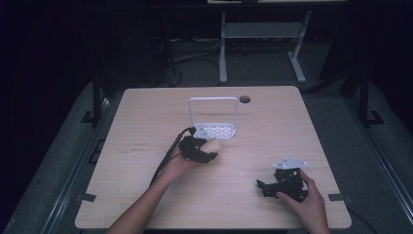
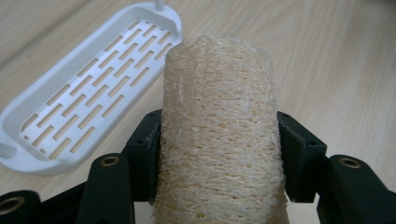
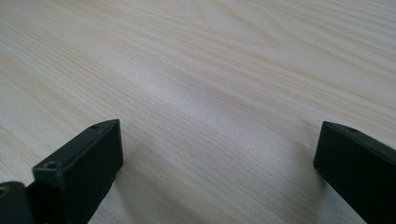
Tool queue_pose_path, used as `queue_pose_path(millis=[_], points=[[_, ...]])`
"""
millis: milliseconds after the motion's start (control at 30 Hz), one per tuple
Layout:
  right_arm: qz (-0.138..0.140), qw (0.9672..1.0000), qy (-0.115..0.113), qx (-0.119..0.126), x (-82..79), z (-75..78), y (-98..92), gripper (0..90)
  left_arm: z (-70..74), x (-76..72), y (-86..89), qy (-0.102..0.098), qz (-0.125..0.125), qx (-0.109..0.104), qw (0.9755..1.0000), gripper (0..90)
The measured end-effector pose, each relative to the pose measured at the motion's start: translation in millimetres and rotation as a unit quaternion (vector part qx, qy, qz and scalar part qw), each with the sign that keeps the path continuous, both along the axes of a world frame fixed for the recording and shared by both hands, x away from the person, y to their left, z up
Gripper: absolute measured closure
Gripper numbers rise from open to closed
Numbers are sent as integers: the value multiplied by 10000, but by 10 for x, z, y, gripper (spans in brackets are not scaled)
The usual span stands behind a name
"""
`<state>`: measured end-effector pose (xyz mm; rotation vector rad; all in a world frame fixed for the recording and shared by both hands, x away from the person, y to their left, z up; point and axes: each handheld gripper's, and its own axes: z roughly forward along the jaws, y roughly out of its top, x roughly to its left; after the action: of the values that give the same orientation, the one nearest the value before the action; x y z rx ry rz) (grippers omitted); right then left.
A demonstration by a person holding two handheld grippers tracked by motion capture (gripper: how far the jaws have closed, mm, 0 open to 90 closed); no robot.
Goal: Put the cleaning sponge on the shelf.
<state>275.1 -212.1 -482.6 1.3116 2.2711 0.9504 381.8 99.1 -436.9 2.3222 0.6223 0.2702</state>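
Note:
A pale, fibrous loofah sponge (image 2: 219, 135) stands between the jaws of my left gripper (image 2: 217, 154), and both black pads press on its sides. In the high view the left gripper (image 1: 207, 148) holds that loofah (image 1: 214, 145) just in front of a white slotted rack (image 1: 216, 130) with a tall wire handle. The rack's tray (image 2: 88, 93) lies to the left of the loofah in the left gripper view. My right gripper (image 1: 265, 186) rests low over the table at the front right, jaws wide apart with bare wood between its fingertips (image 3: 88, 158).
The light wooden table (image 1: 146, 122) has a round cable hole (image 1: 244, 99) at its far edge. Beyond it, in the dark, stand the white legs of another desk (image 1: 223, 48) and some cables on the floor.

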Motion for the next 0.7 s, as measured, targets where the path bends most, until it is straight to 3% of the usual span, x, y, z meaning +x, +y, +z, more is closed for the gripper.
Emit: queue_pose_path(millis=[700], points=[[2,10000,2,1,0,0,0,9,65,231,-71,-20,116,-14,9999,413]])
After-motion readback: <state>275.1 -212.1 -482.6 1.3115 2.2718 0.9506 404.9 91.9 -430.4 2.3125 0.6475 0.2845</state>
